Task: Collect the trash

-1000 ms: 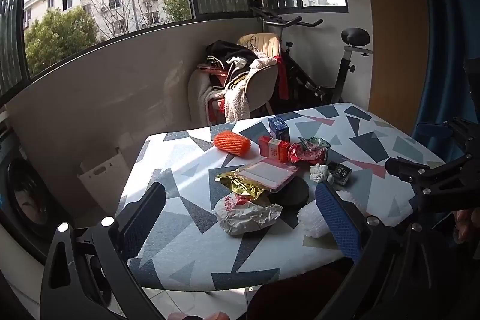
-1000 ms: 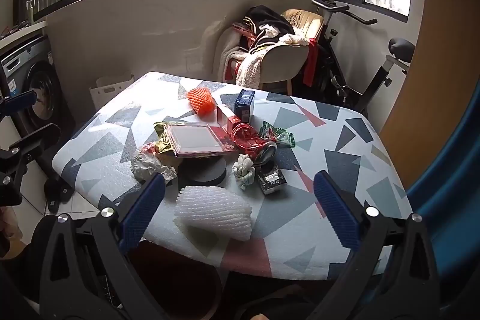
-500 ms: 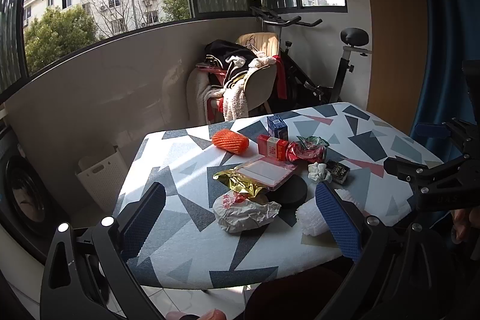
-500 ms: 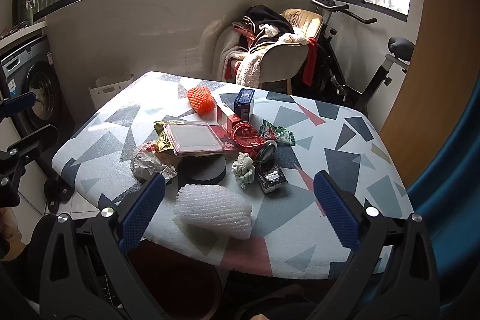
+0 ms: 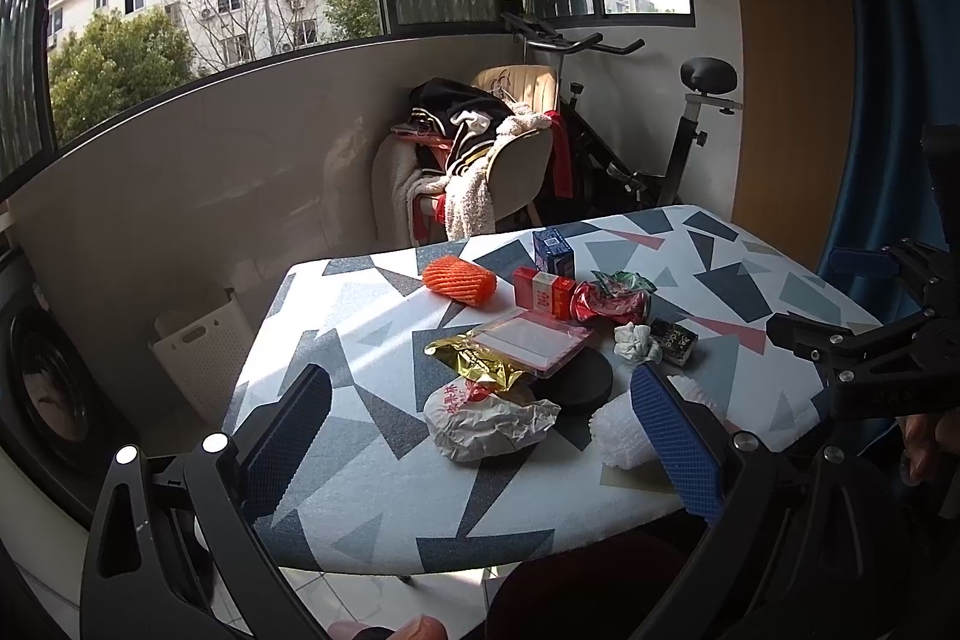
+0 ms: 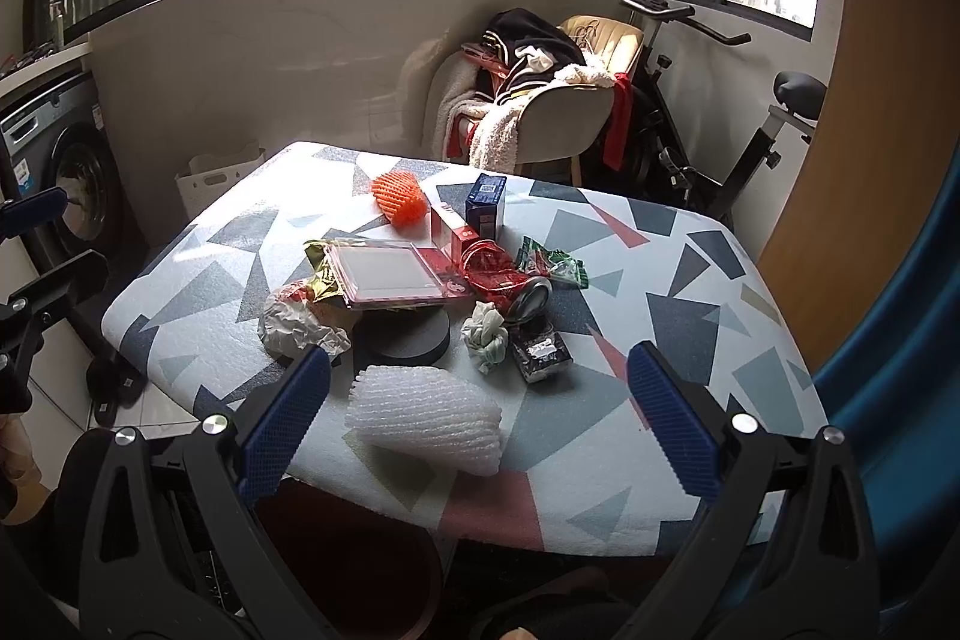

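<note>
White foam fruit-net sleeve [image 6: 423, 415] lies nearest the table's front edge, between the right gripper's [image 6: 477, 415] blue pads; jaws wide, nothing held. Left gripper [image 5: 480, 430] likewise wide and empty, w/ crumpled white paper wrapper with red print [image 5: 486, 415] between its pads in view. Both hover short of the table; nothing collected yet, by the look of it.

Step in hand, prob.: first pick. Judgement: take the sleeve across its short axis, light squeeze since foam will compress and spring. Wrapper is slack; pinch a raised fold, not the flat.

Other trash clusters mid-table: gold foil wrapper [image 5: 480, 361], clear flat plastic tray with pink rim [image 6: 387, 274] resting on a black round disc [image 6: 408, 337], crushed red can [image 6: 504, 280], white tissue wad [image 6: 486, 334], small black packet [image 6: 540, 355], red box [image 5: 543, 292], blue carton [image 6: 486, 205] upright, orange foam net [image 6: 399, 199] at rear.

Surface: padded table w/ geometric grey-blue-pink triangle cloth [image 6: 690, 316]. No bin clearly visible. Room: balcony windows, chair piled w/ clothes [image 6: 540, 100], exercise bike [image 6: 720, 148], washing machine [image 6: 66, 172] at left.
</note>
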`<state>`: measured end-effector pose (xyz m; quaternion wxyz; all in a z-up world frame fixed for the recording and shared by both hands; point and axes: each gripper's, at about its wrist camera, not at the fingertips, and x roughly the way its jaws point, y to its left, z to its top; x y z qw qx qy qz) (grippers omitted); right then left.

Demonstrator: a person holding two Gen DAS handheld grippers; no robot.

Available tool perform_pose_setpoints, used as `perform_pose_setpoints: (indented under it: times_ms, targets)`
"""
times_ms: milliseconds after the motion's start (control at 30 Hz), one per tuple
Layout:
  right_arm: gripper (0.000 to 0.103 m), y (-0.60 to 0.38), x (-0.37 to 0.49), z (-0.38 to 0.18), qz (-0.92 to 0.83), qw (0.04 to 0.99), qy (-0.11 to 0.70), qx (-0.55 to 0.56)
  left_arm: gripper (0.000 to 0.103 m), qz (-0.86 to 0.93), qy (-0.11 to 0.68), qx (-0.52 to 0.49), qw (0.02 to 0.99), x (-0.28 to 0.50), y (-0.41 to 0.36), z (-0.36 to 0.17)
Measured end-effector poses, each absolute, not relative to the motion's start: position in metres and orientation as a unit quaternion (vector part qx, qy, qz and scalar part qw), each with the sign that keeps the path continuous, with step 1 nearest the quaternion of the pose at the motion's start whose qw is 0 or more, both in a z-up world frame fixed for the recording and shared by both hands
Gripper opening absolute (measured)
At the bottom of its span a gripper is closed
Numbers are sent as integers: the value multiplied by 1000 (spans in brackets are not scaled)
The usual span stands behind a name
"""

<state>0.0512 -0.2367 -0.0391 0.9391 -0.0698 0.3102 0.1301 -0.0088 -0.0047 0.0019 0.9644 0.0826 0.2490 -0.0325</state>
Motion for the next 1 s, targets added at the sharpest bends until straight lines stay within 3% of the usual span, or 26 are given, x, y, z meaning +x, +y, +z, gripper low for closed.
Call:
perform_pose_setpoints:
  times_ms: [1000]
  targets:
    - [97, -235, 50, -44, 125, 939, 313, -72, 98, -35, 251, 75, 964, -16, -5, -9]
